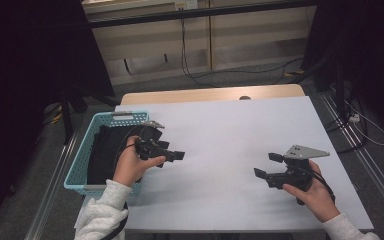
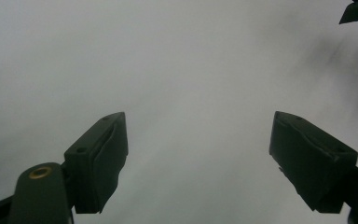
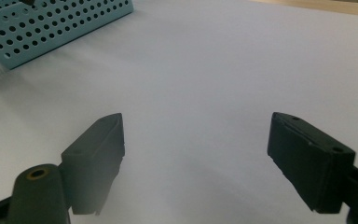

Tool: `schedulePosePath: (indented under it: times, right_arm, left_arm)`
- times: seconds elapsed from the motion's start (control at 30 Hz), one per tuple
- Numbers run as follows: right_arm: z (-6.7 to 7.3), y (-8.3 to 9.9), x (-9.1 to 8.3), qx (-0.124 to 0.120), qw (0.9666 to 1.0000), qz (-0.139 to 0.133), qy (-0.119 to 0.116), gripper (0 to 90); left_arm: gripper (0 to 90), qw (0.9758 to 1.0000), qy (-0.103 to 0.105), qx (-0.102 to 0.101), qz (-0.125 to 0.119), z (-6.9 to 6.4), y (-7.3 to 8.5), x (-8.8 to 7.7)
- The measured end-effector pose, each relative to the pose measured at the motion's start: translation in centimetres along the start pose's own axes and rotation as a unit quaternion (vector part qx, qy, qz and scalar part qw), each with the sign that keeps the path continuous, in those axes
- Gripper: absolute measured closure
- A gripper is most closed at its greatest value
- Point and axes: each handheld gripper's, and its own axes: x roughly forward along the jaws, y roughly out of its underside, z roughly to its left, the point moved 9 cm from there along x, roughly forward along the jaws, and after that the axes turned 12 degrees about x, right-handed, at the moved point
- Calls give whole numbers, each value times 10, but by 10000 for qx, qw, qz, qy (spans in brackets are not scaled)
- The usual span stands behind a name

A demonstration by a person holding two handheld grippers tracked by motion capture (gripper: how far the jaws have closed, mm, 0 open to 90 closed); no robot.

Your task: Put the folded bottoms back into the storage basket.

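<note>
Hovering w/ left gripper (image 1: pixel 179 156) just beside blue basket (image 1: pixel 78 165), jaws spread, nothing between. Dark cloth (image 1: pixel 105 150) lying inside basket, untouched. Right gripper (image 1: pixel 266 166) low over white table (image 1: pixel 230 135), well apart, jaws spread, empty. Prob. pre-grasp step; next: swing left back over rim, dip, pinch cloth edge.
</note>
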Motion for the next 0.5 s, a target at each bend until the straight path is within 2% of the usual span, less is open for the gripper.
schedulePosePath:
  times: [0.5]
  right_arm:
    - [-6, 4, -9, 21, 10000, 4, 49, 178]
  left_arm:
    - [186, 9999, 102, 6, 19, -9, 12, 6]
